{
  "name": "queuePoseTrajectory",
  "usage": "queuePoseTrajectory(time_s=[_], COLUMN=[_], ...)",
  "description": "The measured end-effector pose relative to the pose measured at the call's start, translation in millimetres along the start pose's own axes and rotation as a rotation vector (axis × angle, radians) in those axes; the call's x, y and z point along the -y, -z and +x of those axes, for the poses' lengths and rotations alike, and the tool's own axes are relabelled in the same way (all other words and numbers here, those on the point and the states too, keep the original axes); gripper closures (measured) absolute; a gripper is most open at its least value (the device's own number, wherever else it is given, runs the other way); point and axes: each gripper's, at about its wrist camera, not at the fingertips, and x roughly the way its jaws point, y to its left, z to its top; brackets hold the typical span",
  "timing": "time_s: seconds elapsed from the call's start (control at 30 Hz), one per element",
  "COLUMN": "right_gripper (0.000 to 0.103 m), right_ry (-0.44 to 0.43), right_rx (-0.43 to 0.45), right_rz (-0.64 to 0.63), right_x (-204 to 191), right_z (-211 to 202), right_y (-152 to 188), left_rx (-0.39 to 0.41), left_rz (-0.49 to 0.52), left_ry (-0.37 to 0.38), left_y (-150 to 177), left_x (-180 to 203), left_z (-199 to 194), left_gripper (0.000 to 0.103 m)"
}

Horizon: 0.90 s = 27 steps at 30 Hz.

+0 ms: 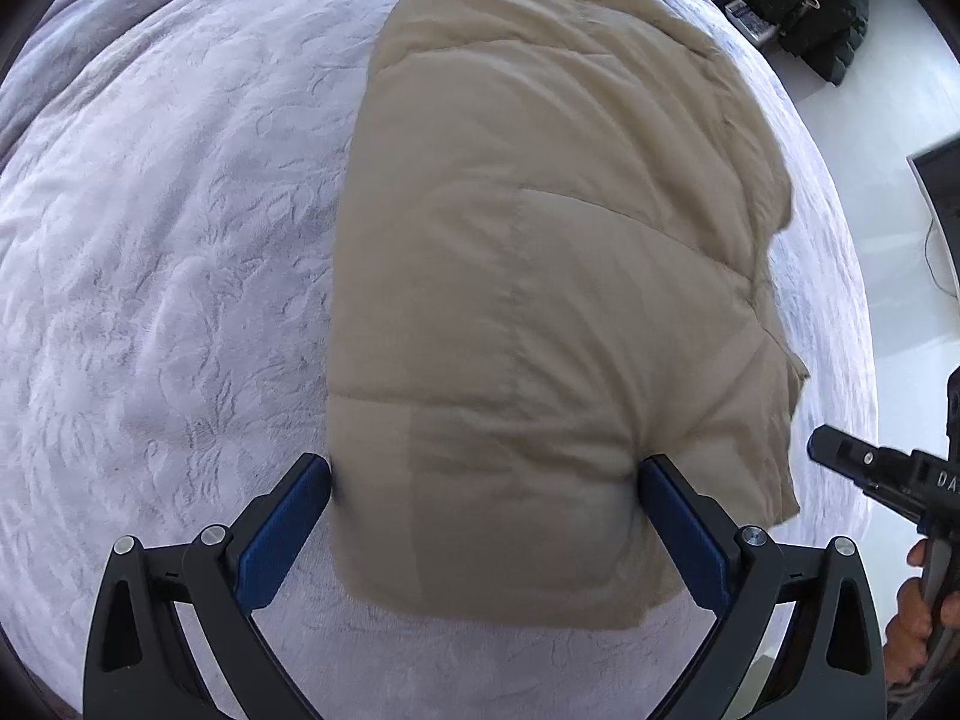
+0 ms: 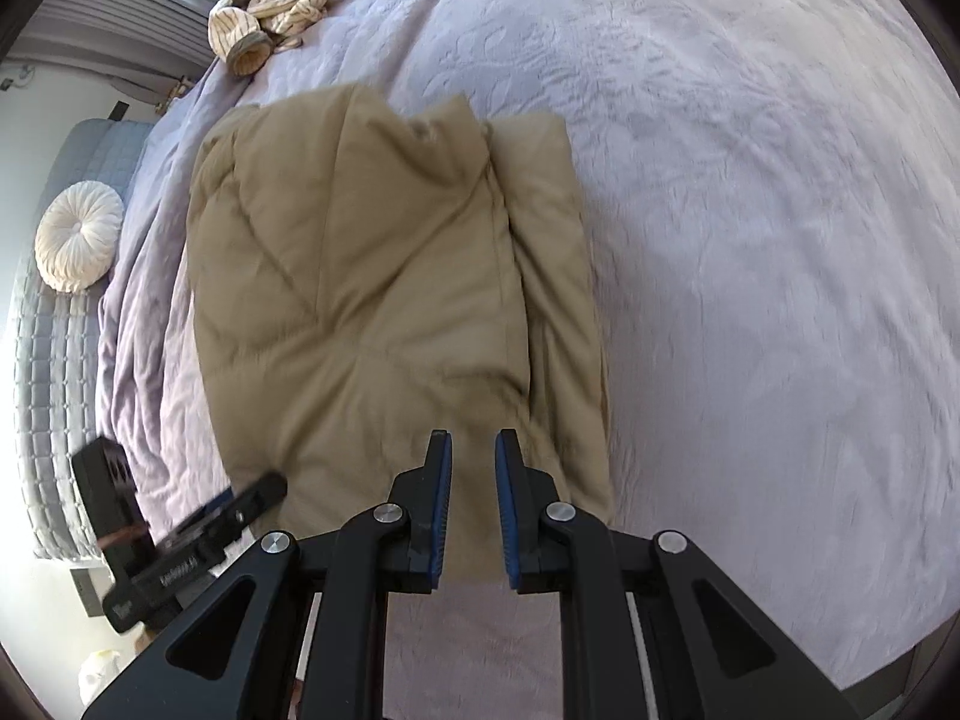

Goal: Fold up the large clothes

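Beige puffer jacket (image 1: 540, 276) lies on the bed (image 1: 150, 252), near the edge closest to you, already folded into a long narrow bundle with the sides turned in.

Your left tongs (image 1: 485, 483) stand spread wide, straddling the near end of the bundle; the right pad dents the fabric, the left sits at its edge. No real pinch visible, so count it as released.

Your right tongs (image 2: 473, 456) hover over the near hem, jaws narrowed to a slim gap with nothing between them.

Progress, as a judgement: lengthwise folds done. Likely left: one crosswise fold, near end over far end, then flattening. A striped garment (image 2: 270, 6) waits unfolded at the far corner.
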Motion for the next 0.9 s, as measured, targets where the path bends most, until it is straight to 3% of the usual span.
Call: queuePoseTrajectory(time_s=[0.2,0.57,0.73,0.9], right_gripper=[0.087,0.086,0.086,0.086], right_ry=[0.007,0.015,0.060,0.079], right_rx=[-0.011,-0.023,-0.065,-0.107], right_rz=[0.005,0.013,0.020,0.022], right_x=[-2.8,-3.7,8.1,18.5], right_z=[-5.2,-6.5,28.9,63.0], right_y=[20.0,41.6,44.5,44.5], left_rx=[0.033,-0.013,-0.030,0.018], left_rz=[0.047,0.041,0.049,0.068], left_ry=[-0.045,-0.076,-0.122,-0.184], left_y=[8.7,32.5,41.2,46.0], left_x=[12.6,12.0,11.0,13.6], left_z=[-23.1,-30.6,-29.0,-38.4], left_gripper=[0.000,0.000,0.000,0.000])
